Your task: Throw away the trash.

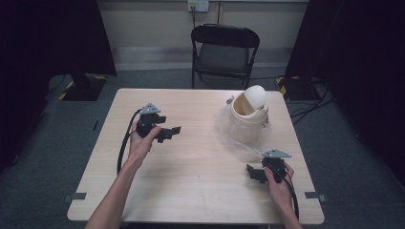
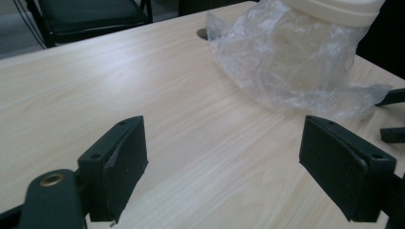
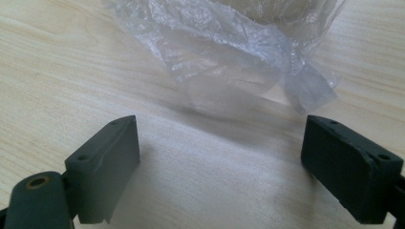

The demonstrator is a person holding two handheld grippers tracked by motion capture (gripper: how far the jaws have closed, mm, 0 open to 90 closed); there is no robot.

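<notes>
Left gripper [image 1: 175, 130] jaws wide, empty, aimed at plastic bag [image 1: 229, 131] draped round cream bin [image 1: 248, 112]; right gripper [image 1: 249, 169] likewise spread (probably flanking bag to grab it).

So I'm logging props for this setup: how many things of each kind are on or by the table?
Bin: 1
Plastic bag: 1
Left gripper: 1
Right gripper: 1
Chair: 1
Table: 1
Total: 6
</notes>
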